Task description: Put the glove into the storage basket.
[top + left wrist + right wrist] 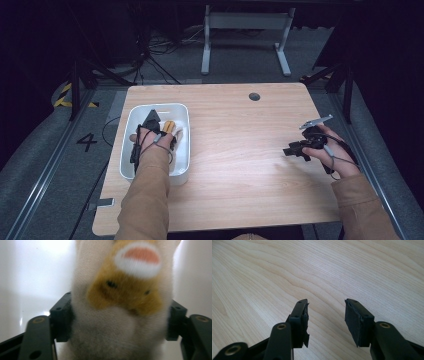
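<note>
Wide open wood across the middle of the table (235, 150), nothing standing between the white bin (184, 131) at the left and the right gripper (295, 148) near the right edge. That gripper's jaws are apart over bare tabletop (287, 272), clear ahead and to both sides. Far side, a small dark grommet (254, 96) sits flush, no bar to passage. Over in the bin it's tight: the left gripper (150, 124) is down inside the walls, and the plush toy (120, 302) packs the gap between its jaws, pressed against both pads, white bin wall (32, 277) close behind.
</note>
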Available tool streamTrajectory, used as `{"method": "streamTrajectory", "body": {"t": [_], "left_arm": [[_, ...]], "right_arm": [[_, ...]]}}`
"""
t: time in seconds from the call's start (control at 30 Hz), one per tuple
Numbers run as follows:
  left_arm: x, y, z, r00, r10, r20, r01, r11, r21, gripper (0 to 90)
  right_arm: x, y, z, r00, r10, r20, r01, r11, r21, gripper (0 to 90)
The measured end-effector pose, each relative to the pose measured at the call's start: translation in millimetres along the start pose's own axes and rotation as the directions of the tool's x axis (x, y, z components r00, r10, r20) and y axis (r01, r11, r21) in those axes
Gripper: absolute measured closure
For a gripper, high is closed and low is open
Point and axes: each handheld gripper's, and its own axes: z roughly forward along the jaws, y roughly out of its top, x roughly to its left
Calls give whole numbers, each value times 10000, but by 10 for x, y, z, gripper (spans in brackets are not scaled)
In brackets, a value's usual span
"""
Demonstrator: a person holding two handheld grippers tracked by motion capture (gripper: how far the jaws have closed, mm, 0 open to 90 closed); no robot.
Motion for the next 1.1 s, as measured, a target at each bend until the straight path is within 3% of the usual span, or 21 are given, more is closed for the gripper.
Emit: {"method": "streamTrajectory", "body": {"t": [0.27,0.33,0.43,0.7,0.9,1.0,1.1], "left_arm": [[-18,-16,2,9978,600,-289,-604,9981,-104,227],[-21,-22,-10,9939,1021,-413,-1035,9941,-325,213],[-34,-21,-62,9925,1154,-412,-1177,9913,-591,215],[-31,-11,-290,9810,1839,-614,-1907,9722,-1360,244],[-30,-17,-449,9779,2087,-154,-2073,9562,-2067,247],[-27,-19,-497,9716,2341,332,-2220,9515,-2130,335],[-38,-26,-569,9615,2727,344,-2569,9360,-2405,341]], "right_arm": [[-5,5,-5,9999,-81,61,82,9999,-64,532],[2,9,-4,9999,-88,62,89,9999,-66,529],[9,14,1,9999,-136,47,136,9999,-65,527],[27,43,38,9997,-225,-11,225,9997,5,521],[16,49,46,9995,-320,3,320,9995,-68,519],[17,52,37,9995,-316,1,316,9994,-125,519],[21,46,34,9994,-328,67,329,9994,-132,520]]}}
